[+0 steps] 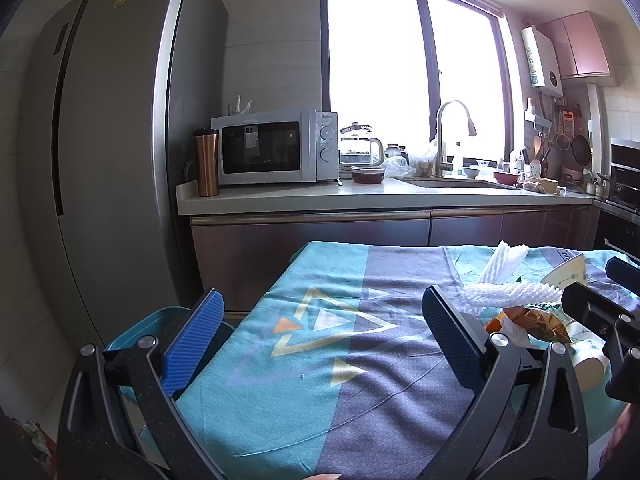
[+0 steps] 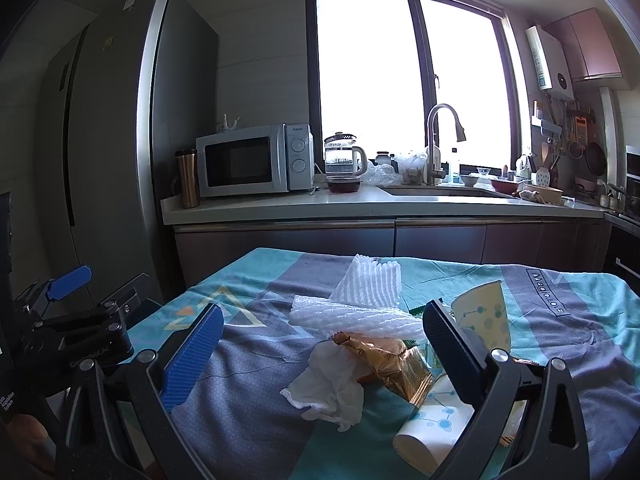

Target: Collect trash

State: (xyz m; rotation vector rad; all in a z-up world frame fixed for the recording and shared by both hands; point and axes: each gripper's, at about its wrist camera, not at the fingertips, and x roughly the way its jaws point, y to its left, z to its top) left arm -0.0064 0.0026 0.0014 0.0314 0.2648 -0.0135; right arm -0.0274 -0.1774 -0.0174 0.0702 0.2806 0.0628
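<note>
A pile of trash lies on the table's blue and grey cloth [image 2: 248, 408]: a crumpled white tissue [image 2: 328, 388], a gold foil wrapper [image 2: 384, 360], two white foam nets [image 2: 360, 304], an upright paper cup [image 2: 484, 316] and a paper cup on its side [image 2: 432, 428]. My right gripper [image 2: 320, 348] is open and empty, its jaws spread either side of the tissue and wrapper, above them. My left gripper [image 1: 324, 340] is open and empty over the bare left part of the cloth [image 1: 320, 392]. The foam nets [image 1: 508, 288] and wrapper [image 1: 532, 320] show at its right.
A teal bin [image 1: 132, 332] stands below the table's left edge. Behind the table runs a kitchen counter [image 2: 360, 204] with a microwave [image 2: 252, 160], kettle [image 2: 344, 158] and sink. A tall fridge [image 1: 100, 140] stands at left.
</note>
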